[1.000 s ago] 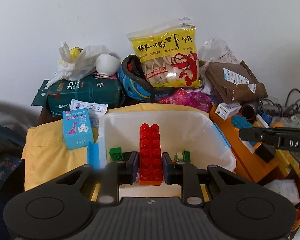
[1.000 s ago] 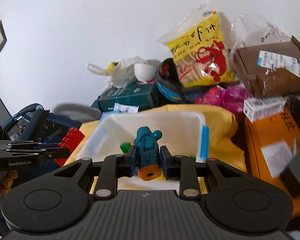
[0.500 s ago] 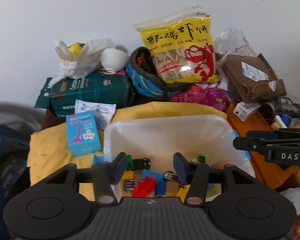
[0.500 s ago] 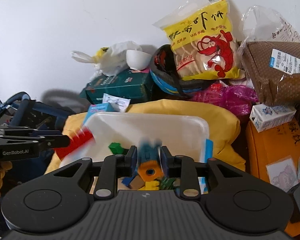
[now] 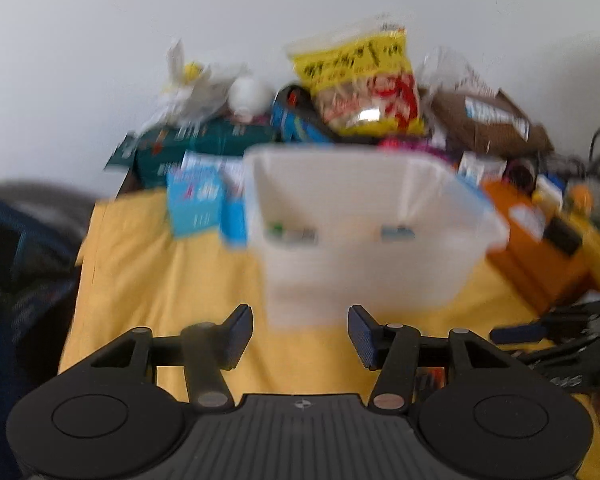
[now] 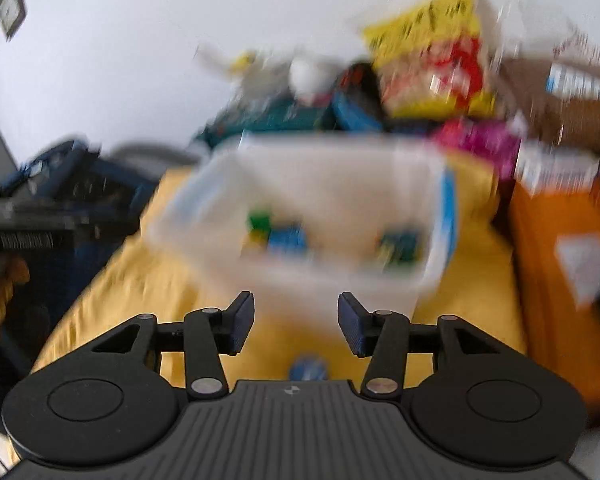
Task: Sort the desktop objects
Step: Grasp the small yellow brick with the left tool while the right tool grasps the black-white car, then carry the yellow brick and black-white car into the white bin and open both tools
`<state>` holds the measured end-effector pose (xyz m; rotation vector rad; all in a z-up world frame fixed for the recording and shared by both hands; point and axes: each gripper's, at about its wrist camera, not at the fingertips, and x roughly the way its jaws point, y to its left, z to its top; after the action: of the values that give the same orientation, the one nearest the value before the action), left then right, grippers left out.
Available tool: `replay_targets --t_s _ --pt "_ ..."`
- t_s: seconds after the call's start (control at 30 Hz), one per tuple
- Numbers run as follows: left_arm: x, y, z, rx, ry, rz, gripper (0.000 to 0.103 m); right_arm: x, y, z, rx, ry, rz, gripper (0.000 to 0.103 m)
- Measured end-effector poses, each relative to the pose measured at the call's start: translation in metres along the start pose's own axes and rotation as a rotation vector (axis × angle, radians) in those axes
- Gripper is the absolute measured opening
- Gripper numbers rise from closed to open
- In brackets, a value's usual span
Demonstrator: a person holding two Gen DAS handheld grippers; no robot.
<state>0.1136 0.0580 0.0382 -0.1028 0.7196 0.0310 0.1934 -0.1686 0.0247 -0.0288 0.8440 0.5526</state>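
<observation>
Both views are smeared with motion blur, so only the big shapes read clearly. The left hand-held gripper (image 5: 300, 330) hangs with its jaws spread wide and nothing between them, just short of the white plastic bin (image 5: 364, 280) that stands on the yellow cloth (image 5: 160, 300). The right hand-held gripper (image 6: 296, 326) is likewise released and empty, its blue-padded fingers (image 6: 242, 326) apart in front of the same bin (image 6: 332, 292).

Inside the bin lie small toy blocks (image 6: 276, 236), green, blue and yellow smudges against the far wall; from the left view only a few blocks (image 5: 292, 234) show.

A small blue round thing (image 6: 308, 368) sits on the cloth just ahead of the right gripper's body; I cannot tell what it is.

Beside the bin on its left stands a light blue box (image 5: 196, 204). Behind it, against the wall, leans a yellow snack bag (image 5: 360, 88), with a brown parcel (image 5: 488, 120) to its right and an orange box (image 6: 560, 280) near the bin's right side.
</observation>
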Motion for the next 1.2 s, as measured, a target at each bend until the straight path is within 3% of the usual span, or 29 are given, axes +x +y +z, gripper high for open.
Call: replay_targets --t_s 0.13,0.3,0.33,0.37,0.47,0.83,0.93,0.97,1.03,1.2 --pt "0.000 0.004 -0.046 -0.054 0.070 0.000 0.057 0.043 0.014 -0.053 0.027 0.137 -0.022 0.050" --pt "-0.001 -0.004 -0.072 -0.031 0.102 -0.011 0.057 0.071 0.022 -0.061 0.044 0.142 -0.043 0.048" --pt "0.000 -0.007 -0.075 -0.025 0.104 -0.018 0.057 0.076 0.023 -0.060 0.038 0.144 -0.047 0.045" --pt "0.002 -0.010 -0.076 -0.015 0.106 -0.028 0.057 0.078 0.023 -0.059 0.025 0.140 -0.049 0.035" --pt "0.011 -0.023 -0.077 0.011 0.115 -0.053 0.057 0.069 0.022 -0.058 0.011 0.115 -0.024 0.021" --pt "0.083 -0.083 -0.065 0.033 0.144 -0.103 0.055 0.002 -0.026 -0.089 0.071 0.076 -0.064 0.021" --pt "0.096 -0.092 -0.063 0.054 0.156 -0.096 0.043 -0.006 -0.032 -0.096 0.082 0.073 -0.076 0.021" --pt "0.100 -0.095 -0.063 0.066 0.163 -0.093 0.033 -0.007 -0.034 -0.097 0.089 0.073 -0.077 0.021" --pt "0.105 -0.098 -0.063 0.088 0.177 -0.093 0.023 -0.012 -0.039 -0.099 0.105 0.071 -0.077 0.021" --pt "0.089 -0.091 -0.065 0.112 0.151 -0.099 0.022 -0.015 -0.044 -0.098 0.126 0.061 -0.070 0.021"
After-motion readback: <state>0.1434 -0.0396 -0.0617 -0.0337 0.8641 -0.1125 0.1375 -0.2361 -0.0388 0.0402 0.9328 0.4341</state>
